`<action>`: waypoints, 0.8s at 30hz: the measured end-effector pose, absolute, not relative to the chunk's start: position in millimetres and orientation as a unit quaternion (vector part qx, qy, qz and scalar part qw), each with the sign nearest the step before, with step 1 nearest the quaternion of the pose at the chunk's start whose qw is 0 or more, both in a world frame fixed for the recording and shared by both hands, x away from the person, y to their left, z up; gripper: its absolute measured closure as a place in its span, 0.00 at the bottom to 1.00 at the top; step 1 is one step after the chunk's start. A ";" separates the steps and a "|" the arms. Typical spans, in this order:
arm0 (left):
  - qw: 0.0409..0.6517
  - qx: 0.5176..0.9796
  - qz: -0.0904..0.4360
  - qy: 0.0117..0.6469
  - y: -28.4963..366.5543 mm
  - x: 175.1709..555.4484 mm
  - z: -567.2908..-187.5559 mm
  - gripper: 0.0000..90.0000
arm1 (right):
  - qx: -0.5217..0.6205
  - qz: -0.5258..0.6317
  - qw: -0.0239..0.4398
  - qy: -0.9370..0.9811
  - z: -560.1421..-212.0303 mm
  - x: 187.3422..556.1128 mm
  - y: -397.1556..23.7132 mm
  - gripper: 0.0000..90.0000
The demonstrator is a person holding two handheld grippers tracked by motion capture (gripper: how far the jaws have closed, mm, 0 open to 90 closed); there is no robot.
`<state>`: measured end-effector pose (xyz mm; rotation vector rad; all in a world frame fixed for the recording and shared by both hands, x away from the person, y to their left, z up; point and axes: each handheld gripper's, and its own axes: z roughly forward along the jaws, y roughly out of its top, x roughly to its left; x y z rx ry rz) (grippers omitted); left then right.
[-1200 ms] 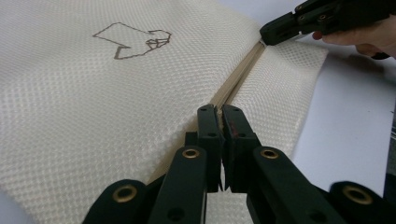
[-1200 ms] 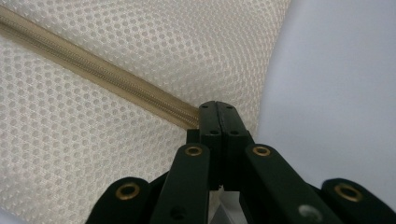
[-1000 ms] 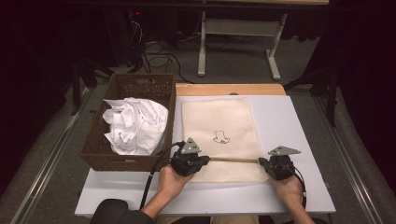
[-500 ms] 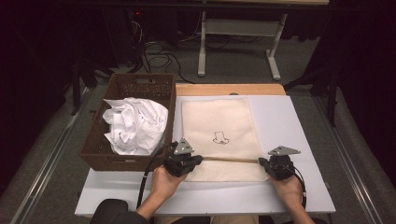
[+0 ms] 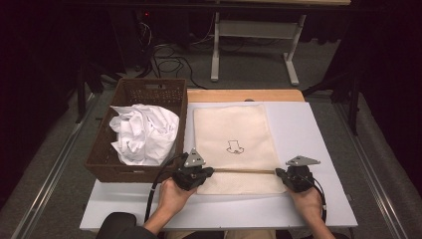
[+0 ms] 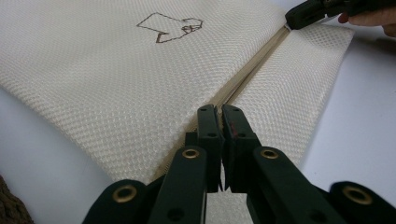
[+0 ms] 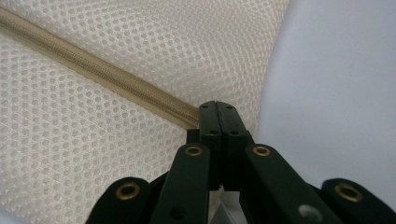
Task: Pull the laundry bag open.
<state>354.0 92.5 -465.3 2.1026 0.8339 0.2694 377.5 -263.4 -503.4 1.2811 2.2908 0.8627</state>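
Observation:
A cream mesh bag [image 5: 234, 124] lies flat on the white table [image 5: 308, 129], with a small outline drawing [image 5: 234, 147] stitched on it. A tan zipper [image 5: 244, 171] runs across the bag's near end. My left gripper [image 5: 211, 171] is shut on the zipper at its left end. In the left gripper view the jaws [image 6: 219, 109] pinch right on the zipper line [image 6: 247, 70]; what sits between them is hidden. My right gripper [image 5: 277, 172] is shut on the zipper's right end. There the jaws [image 7: 218, 105] close where the zipper [image 7: 93, 70] meets the bag's edge [image 7: 261, 70].
A brown woven basket [image 5: 149, 89] stands at the table's left, holding crumpled white cloth [image 5: 144, 132]. A wooden board [image 5: 244, 94] lies along the table's far edge. Beyond it are desk legs and cables on the floor. My right gripper [image 6: 317, 9] appears far off in the left gripper view.
My left gripper has slid a little to the left along the zipper. The right gripper has stayed where it was.

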 end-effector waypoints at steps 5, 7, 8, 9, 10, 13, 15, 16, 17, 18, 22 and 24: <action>0.417 0.837 0.110 0.337 97.8 352.2 -465.8 0.97 | 0.455 0.307 0.188 0.814 -503.5 377.6 -263.5 1.00; 0.415 0.837 0.112 0.339 99.8 350.8 -466.7 0.97 | 0.455 0.306 0.188 0.815 -503.4 377.4 -263.3 1.00; 0.413 0.838 0.114 0.338 100.5 349.9 -467.0 0.97 | 0.455 0.306 0.188 0.815 -503.4 377.4 -263.3 1.00; 0.411 0.839 0.113 0.337 100.6 349.1 -467.4 0.97 | 0.455 0.306 0.189 0.815 -503.4 377.4 -263.3 1.00; 0.407 0.841 0.121 0.337 99.9 347.5 -467.6 0.97 | 0.455 0.306 0.189 0.815 -503.4 377.4 -263.3 1.00; 0.402 0.843 0.129 0.333 100.3 342.1 -468.2 0.97 | 0.455 0.306 0.189 0.815 -503.3 377.2 -263.2 1.00; 0.395 0.847 0.136 0.329 100.7 339.2 -469.3 0.97 | 0.454 0.304 0.191 0.816 -503.3 377.2 -262.9 1.00; 0.392 0.847 0.138 0.331 101.4 338.6 -470.2 0.97 | 0.451 0.303 0.194 0.817 -503.3 377.0 -262.4 1.00; 0.387 0.848 0.142 0.332 102.7 338.5 -471.0 0.97 | 0.451 0.303 0.194 0.817 -503.3 377.0 -262.4 1.00; 0.384 0.847 0.141 0.340 105.5 339.6 -473.1 0.97 | 0.451 0.302 0.195 0.817 -503.2 376.6 -261.9 1.00; 0.370 0.847 0.147 0.351 105.5 340.5 -476.1 0.97 | 0.450 0.302 0.195 0.817 -503.3 376.7 -261.9 1.00; 0.356 0.853 0.159 0.347 102.0 340.0 -477.3 0.97 | 0.451 0.302 0.196 0.817 -503.1 376.4 -261.5 1.00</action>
